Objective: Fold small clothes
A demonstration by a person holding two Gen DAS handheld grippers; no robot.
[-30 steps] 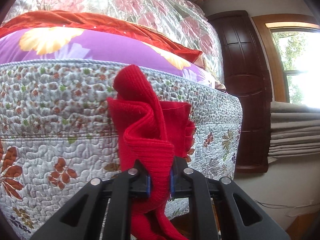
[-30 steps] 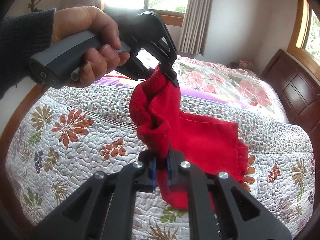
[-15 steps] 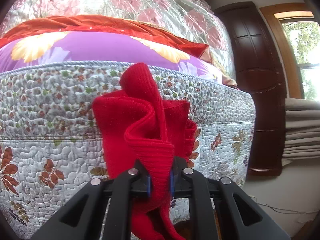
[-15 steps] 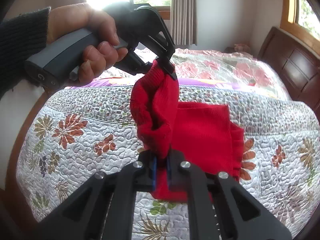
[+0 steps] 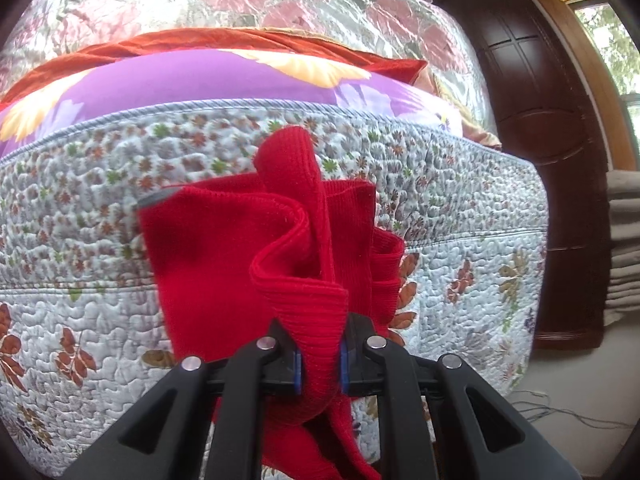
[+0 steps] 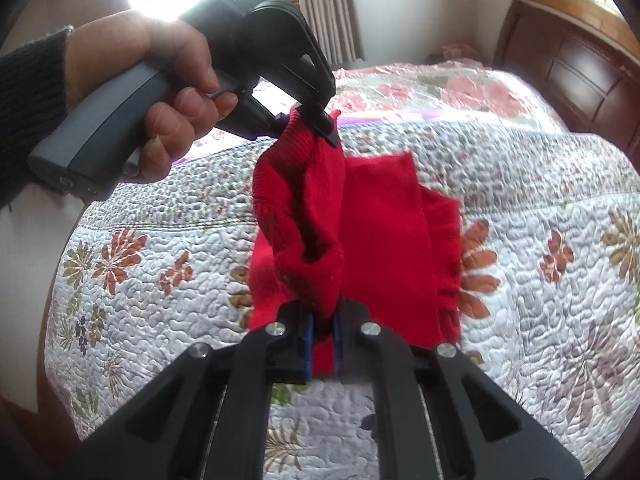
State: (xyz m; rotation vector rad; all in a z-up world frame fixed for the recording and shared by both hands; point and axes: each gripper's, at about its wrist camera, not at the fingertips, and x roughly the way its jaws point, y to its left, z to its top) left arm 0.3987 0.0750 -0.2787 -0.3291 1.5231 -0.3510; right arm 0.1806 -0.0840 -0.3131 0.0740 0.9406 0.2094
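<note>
The red knit garment [image 6: 384,240] hung over the near edge of the quilted bedspread [image 6: 540,280], whose floral surface lay bare to either side. The right gripper [image 6: 323,334] pinched the ribbed hem at the bottom; the left gripper [image 6: 316,126], gripped by a hand [image 6: 160,92] in a dark sleeve [image 6: 28,92], clamped the same hem higher up. Behind stood a purple pillow [image 5: 200,80], a dark wooden headboard [image 5: 540,120] and curtains [image 6: 328,4].
</note>
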